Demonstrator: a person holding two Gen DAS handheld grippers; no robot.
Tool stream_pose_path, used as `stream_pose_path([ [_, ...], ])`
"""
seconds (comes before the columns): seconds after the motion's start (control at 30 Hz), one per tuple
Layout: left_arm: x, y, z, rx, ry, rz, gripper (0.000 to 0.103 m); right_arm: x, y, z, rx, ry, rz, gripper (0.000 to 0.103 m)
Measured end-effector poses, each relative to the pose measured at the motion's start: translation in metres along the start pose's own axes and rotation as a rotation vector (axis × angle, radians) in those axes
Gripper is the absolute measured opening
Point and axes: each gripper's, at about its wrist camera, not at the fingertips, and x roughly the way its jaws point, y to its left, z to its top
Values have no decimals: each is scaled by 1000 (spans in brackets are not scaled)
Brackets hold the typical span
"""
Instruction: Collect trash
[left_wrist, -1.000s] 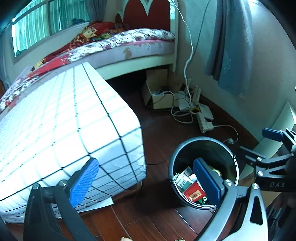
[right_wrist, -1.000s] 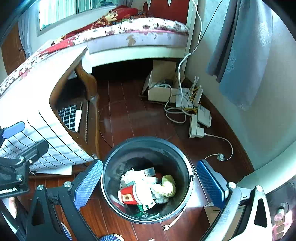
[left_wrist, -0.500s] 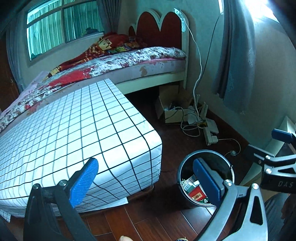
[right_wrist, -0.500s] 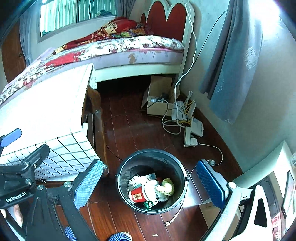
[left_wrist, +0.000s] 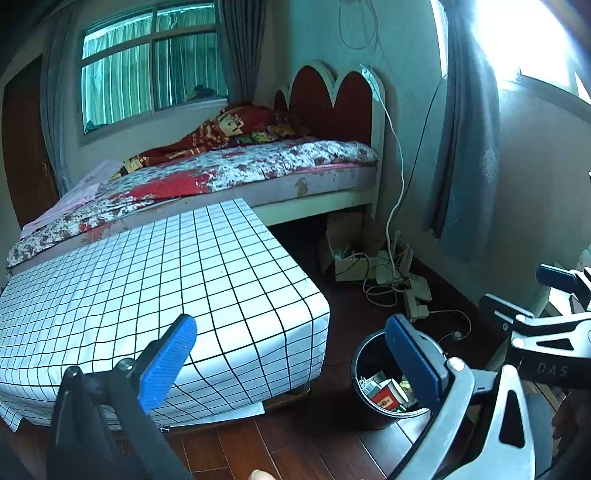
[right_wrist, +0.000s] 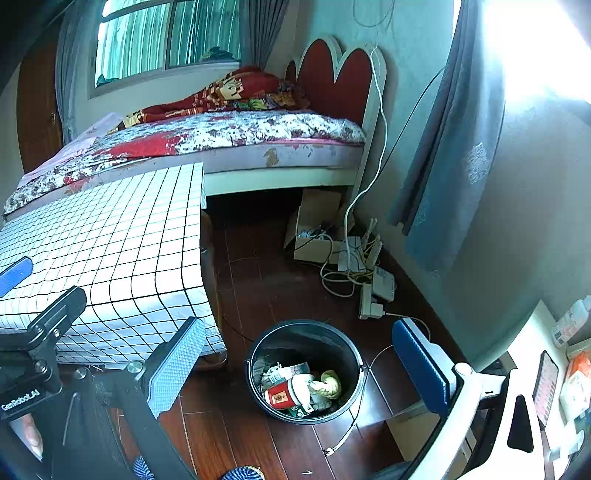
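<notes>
A black round trash bin (right_wrist: 258, 354) stands on the dark wood floor, holding trash: a red and white cup (right_wrist: 282, 394), crumpled paper and wrappers. It also shows in the left wrist view (left_wrist: 360, 369), partly behind my right fingertip. My left gripper (left_wrist: 291, 350) is open and empty, high above the floor beside the table. My right gripper (right_wrist: 299, 358) is open and empty, well above the bin. Each gripper shows at the edge of the other's view.
A low table with a white checked cloth (left_wrist: 147, 280) stands left of the bin. A bed (left_wrist: 240, 173) lies behind. A cardboard box (right_wrist: 314, 236), power strips and cables (right_wrist: 369, 288) lie by the wall under a grey curtain (right_wrist: 450, 147). A desk corner (right_wrist: 546, 369) is at right.
Both grippers have risen and pulled back from the bin, so it looks smaller and more of the room shows. Both stay open and empty.
</notes>
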Motion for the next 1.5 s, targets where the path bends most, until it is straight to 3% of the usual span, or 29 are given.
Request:
stream_pose_path([
  [0.3, -10, 2, 4, 1, -38, -4, 102, -14, -8, 1, 28, -29, -18, 102],
  [1.5, -15, -4, 4, 22, -45, -5, 102, -15, -14, -10, 46, -21, 0, 102],
])
